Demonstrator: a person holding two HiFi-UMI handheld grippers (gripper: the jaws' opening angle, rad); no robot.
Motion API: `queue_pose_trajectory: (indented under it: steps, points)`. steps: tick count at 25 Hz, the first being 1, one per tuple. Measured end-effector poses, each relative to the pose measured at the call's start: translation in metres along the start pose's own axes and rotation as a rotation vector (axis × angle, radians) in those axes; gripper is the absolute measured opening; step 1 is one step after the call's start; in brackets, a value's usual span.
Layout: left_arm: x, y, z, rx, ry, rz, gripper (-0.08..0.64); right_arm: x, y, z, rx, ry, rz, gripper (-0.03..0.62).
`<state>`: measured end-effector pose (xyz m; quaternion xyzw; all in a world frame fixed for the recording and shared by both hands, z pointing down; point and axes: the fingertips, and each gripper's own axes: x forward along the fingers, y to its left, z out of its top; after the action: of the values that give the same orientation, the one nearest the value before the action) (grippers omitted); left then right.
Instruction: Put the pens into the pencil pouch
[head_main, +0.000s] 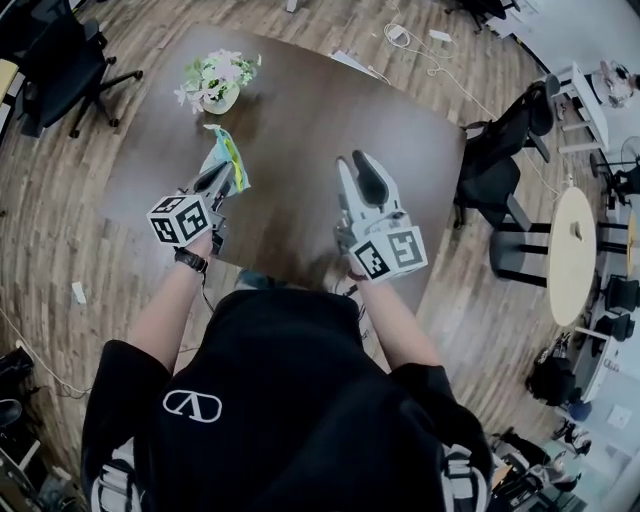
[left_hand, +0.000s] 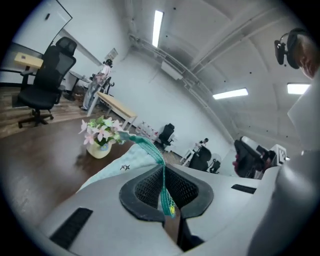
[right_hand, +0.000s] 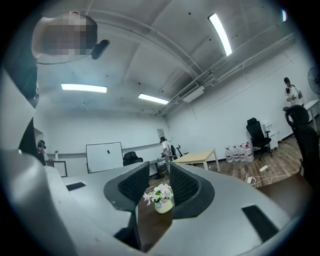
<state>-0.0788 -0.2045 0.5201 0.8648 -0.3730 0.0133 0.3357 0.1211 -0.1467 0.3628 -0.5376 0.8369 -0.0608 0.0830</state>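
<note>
While left hand-held gripper (head_main: 224, 177) tight on pouch (head_main: 226, 150), right hand-held gripper (head_main: 356, 166) narrowly apart, flower vase (head_main: 218, 84) beyond.

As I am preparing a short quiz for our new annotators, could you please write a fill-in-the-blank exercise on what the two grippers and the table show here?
1. The left gripper is ____ on the zipper edge of the pencil pouch.
2. The right gripper holds ____; its jaws stand apart.
3. In the head view, the flower pot on the table stands nearer the ____ gripper.

Missing words: shut; nothing; left.
</note>
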Motion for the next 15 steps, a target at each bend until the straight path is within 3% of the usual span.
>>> queue_pose_trajectory:
  steps: [5,15]
  points:
    - [0.035,0.033,-0.068,0.033,0.105,0.053,0.015,-0.021,-0.021,-0.02,0.017,0.046,-0.069,0.121]
    - [0.113,0.0,-0.19,0.026,0.294,-0.051,0.015,-0.037,-0.033,-0.041,0.037,0.084,-0.122,0.12]
